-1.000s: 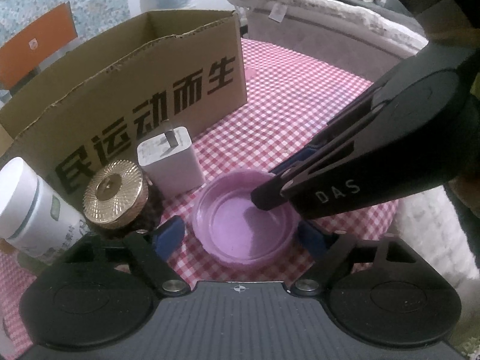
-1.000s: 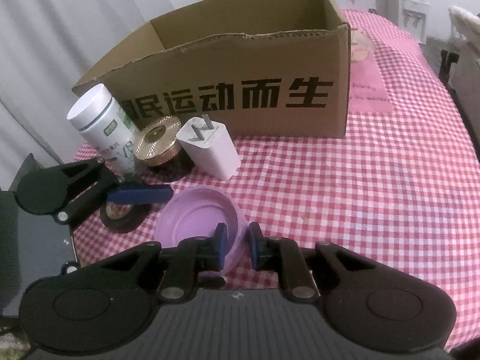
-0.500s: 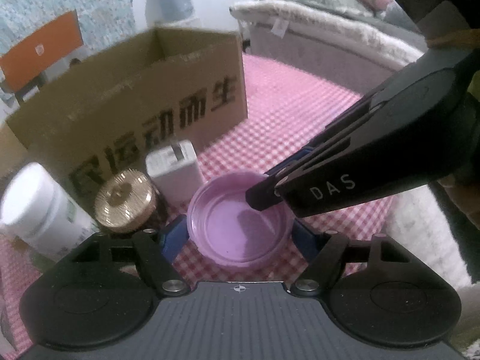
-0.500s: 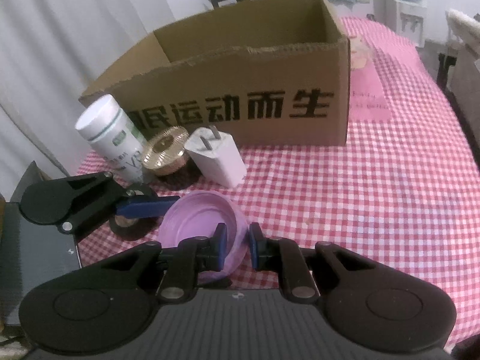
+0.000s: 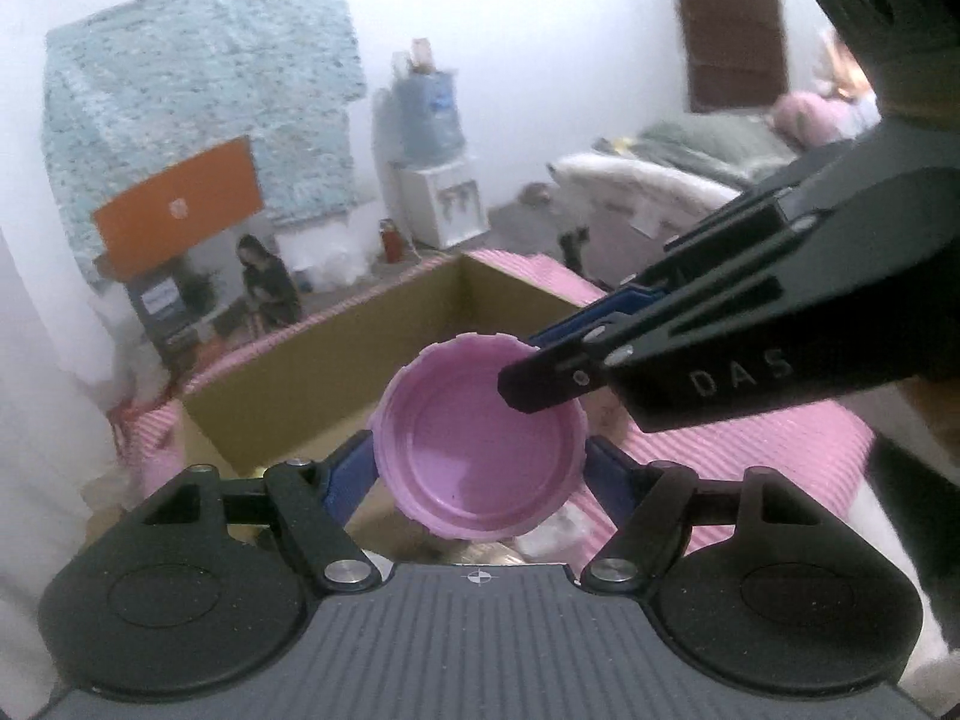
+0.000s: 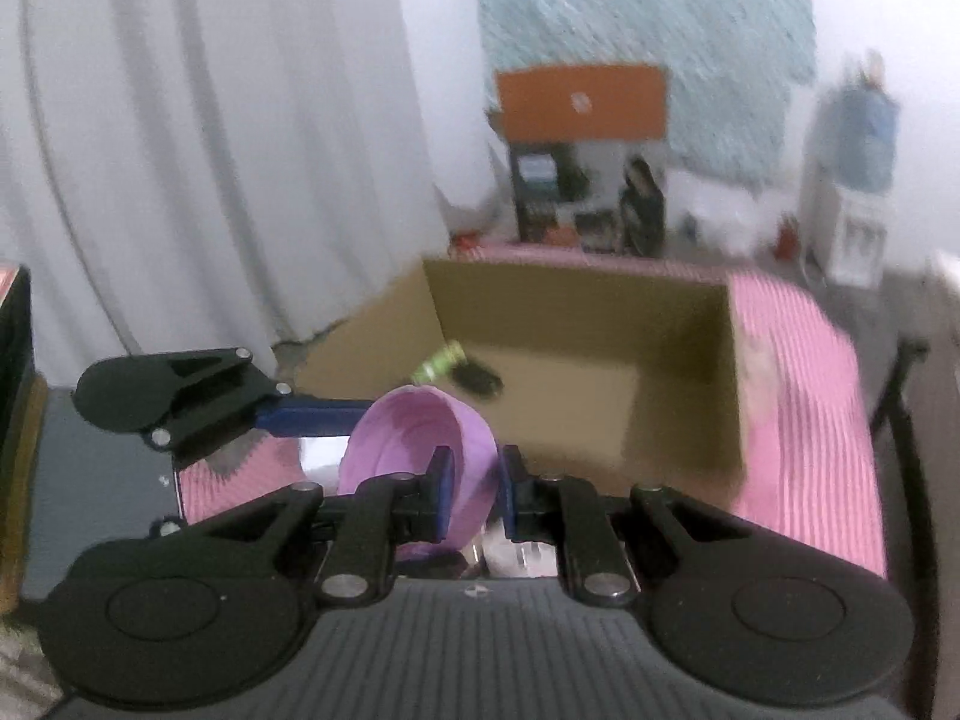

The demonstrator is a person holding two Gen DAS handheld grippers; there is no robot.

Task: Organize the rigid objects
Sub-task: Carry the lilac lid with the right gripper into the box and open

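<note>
Now, nearest the left wrist camera, the left gripper [image 5: 480, 468] has its blue fingers [image 5: 348, 474] set wide at 9 and 3 o'clock of the purple lid [image 5: 480, 444], each against the ribbed rim, having just narrowed onto it. From 2 o'clock the right gripper [image 5: 528, 360] reaches in, jaws nearly together, pinching the lid's wall at its upper right edge. In the right wrist view that pinch is plain: the right gripper's fingers [image 6: 442, 489] clamp the tilted lid's wall, one inside, one outside. Held by both, the lid hangs in the air, hollow side up. Beyond it, toward 12 o'clock, stands the open cardboard box [image 6: 576, 324] on the table [image 6: 804, 396] with its pink checked cloth; a dark thing with a green part [image 6: 462, 369] lies inside, blurred.
</note>
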